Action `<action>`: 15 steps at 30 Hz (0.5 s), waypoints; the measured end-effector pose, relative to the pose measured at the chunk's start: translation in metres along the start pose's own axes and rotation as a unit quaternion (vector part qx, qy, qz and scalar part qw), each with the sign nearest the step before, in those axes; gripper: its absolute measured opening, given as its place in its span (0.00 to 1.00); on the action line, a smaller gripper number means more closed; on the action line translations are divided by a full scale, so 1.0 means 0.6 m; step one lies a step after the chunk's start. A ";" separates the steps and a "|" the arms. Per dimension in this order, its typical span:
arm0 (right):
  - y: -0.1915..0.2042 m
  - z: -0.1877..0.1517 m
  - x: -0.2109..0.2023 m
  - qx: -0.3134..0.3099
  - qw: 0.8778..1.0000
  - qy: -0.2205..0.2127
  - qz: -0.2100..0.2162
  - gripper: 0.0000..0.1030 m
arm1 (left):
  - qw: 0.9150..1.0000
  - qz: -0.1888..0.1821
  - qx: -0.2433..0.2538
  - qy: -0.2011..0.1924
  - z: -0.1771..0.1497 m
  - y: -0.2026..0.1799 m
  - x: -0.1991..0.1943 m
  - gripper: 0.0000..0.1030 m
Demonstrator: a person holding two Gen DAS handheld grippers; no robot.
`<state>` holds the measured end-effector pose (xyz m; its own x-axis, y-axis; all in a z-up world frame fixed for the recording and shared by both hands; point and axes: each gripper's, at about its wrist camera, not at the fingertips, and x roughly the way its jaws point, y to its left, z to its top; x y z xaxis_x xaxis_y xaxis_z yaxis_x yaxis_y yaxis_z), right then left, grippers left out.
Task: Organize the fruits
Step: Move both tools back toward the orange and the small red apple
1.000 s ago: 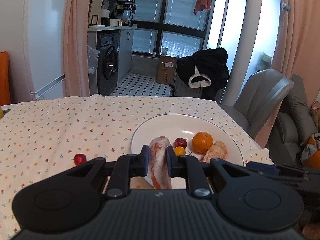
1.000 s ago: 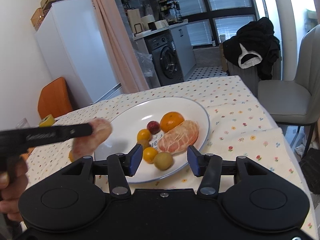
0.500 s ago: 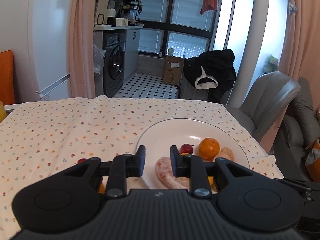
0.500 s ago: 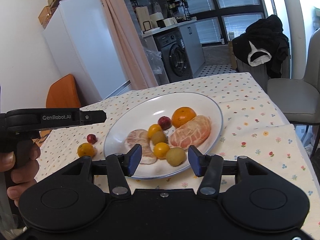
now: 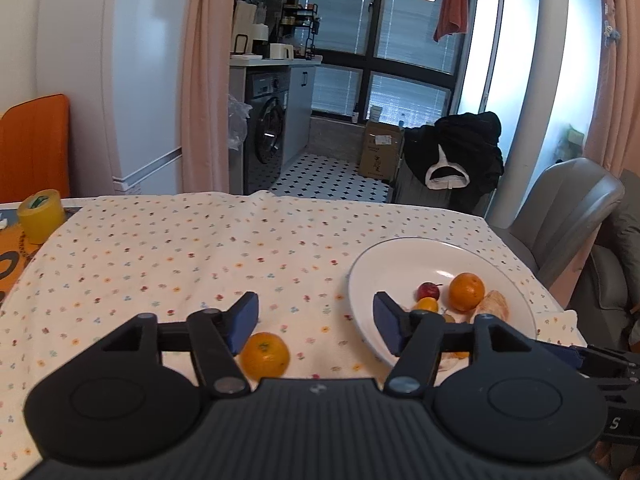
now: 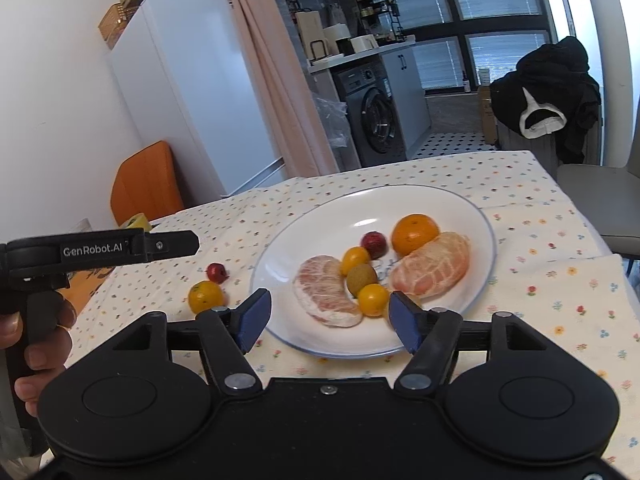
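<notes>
1. The left gripper (image 5: 316, 320) is held above the flowered tablecloth (image 5: 168, 252) with its blue-padded jaws spread wide apart; nothing is gripped between them.
2. A small orange (image 5: 265, 355) is seen on the cloth just beside the left gripper's left pad, slightly nearer the camera than the pad tip, and clear of the plate.
3. The white plate (image 5: 400, 256) lies ahead and to the right of the left gripper, its near rim partly hidden behind the right finger.
4. The right gripper (image 6: 328, 316) is held over the near rim of the plate, jaws likewise parted and empty.
5. Just ahead of the right gripper's jaws, a peeled pomelo segment (image 6: 326, 292) is lying on the plate, with a green kiwi berry (image 6: 361, 278) and two small yellow-orange fruits (image 6: 373, 299) beside it.
6. Farther ahead are found a peeled citrus half (image 6: 432, 266), a whole orange (image 6: 415, 233) and a small red fruit (image 6: 374, 245).
7. To the left of the right gripper, off the plate, a second red fruit (image 6: 216, 272) rests on the cloth.
8. The left gripper's handle is grasped by a hand (image 6: 38, 344).
</notes>
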<state>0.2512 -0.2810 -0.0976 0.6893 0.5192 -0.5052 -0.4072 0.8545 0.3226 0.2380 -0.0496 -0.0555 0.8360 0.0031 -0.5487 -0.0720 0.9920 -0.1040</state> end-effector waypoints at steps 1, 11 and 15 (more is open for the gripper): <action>0.004 0.000 0.002 -0.001 1.000 0.001 0.003 0.64 | 1.000 0.004 -0.002 0.000 -0.002 0.004 -0.002 0.63; 0.059 0.009 0.019 -0.031 0.999 0.005 0.030 0.74 | 0.999 0.042 -0.019 -0.005 -0.019 0.060 -0.025 0.73; 0.078 0.009 0.029 -0.040 0.998 0.011 0.041 0.79 | 0.999 0.043 -0.030 -0.003 -0.024 0.079 -0.027 0.73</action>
<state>0.2475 -0.2323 -0.0867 0.6395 0.5863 -0.4974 -0.5087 0.8077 0.2980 0.2134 -0.0043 -0.0633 0.8285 0.0886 -0.5529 -0.1758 0.9786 -0.1066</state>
